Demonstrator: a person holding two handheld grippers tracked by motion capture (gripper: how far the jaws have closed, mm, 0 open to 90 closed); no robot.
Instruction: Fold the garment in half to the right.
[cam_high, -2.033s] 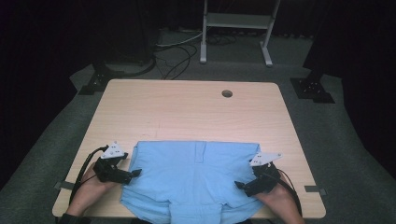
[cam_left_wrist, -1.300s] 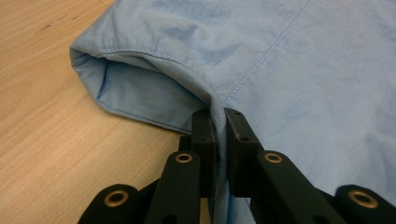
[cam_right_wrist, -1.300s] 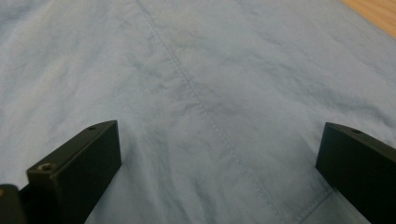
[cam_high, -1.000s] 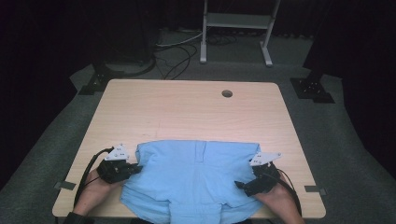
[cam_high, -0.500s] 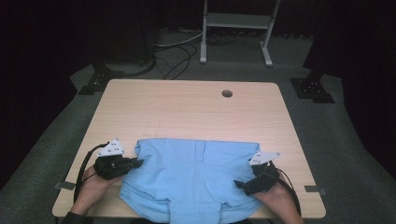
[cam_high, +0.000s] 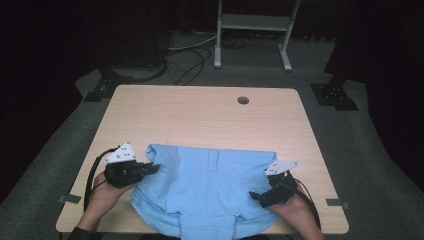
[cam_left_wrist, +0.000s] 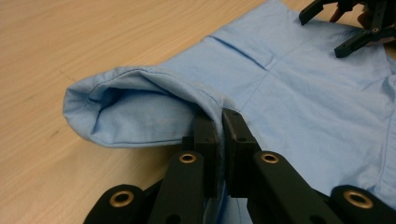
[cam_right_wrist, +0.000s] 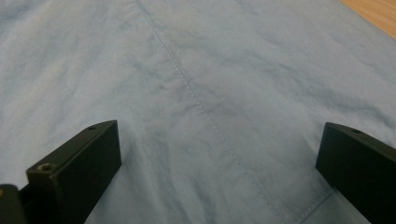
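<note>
— What surrounds the counter (cam_high: 200, 115)?
— A round cable hole (cam_high: 243, 100) sits near its far edge. Beyond that edge stands a metal stand (cam_high: 252, 30), with loose cables (cam_high: 187, 57) to its left on the grey carpet (cam_high: 360, 150).

The bench (cam_high: 200, 115) has a light wood-grain top with rounded corners and a round cable hole (cam_high: 243, 100) near its far edge. It stands on grey carpet (cam_high: 350, 150). Strips of grey tape (cam_high: 69, 198) mark the carpet at both near corners. Beyond the far edge a white metal stand (cam_high: 252, 22) rests on two feet, with dark cables (cam_high: 187, 57) looped on the floor beside it. Black bases (cam_high: 334, 95) sit at either side. Black curtains (cam_high: 75, 30) close off the surroundings; light falls mainly on the bench.
</note>
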